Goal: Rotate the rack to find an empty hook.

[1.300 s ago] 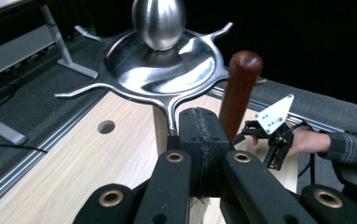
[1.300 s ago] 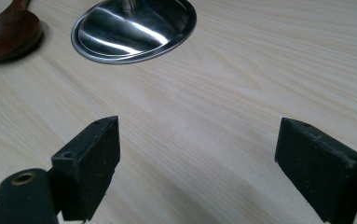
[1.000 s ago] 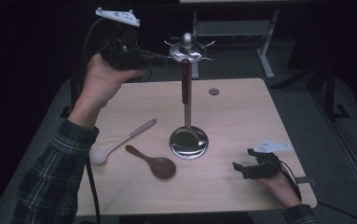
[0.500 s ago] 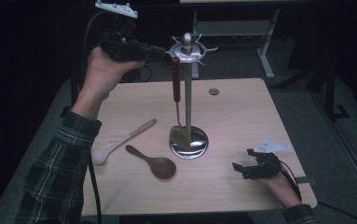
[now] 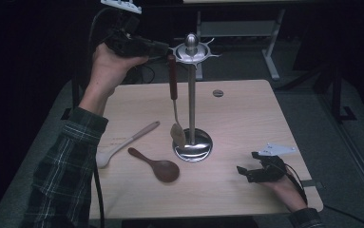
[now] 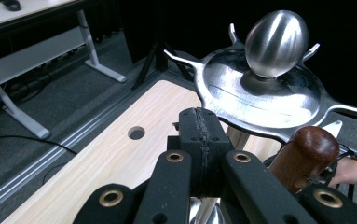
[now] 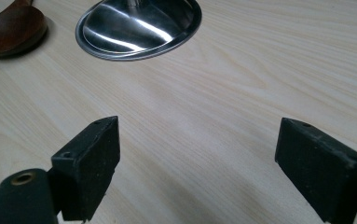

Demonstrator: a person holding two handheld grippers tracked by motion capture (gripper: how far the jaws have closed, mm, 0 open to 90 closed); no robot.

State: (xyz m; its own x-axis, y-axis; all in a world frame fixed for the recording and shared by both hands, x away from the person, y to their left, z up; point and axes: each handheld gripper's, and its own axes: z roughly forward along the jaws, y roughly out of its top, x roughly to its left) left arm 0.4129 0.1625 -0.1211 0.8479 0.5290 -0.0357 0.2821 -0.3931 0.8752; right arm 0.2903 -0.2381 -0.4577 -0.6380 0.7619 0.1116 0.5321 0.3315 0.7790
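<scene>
A: Hanging from the rack's top disc, the brown-handled utensil dangles with its blade near the rack's base.

B: And the left gripper?

A: Raised just beside the handle top; its fingers are pressed together on nothing.

B: The right gripper?

A: Resting low on the counter, fingers spread. Two wooden spoons lie left of the base.

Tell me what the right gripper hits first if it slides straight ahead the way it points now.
Probably the stand's round steel base. The right gripper, jaws open over bare table, points toward it, with the dark wooden spoon off to one side. Depth is hard to judge.
</scene>
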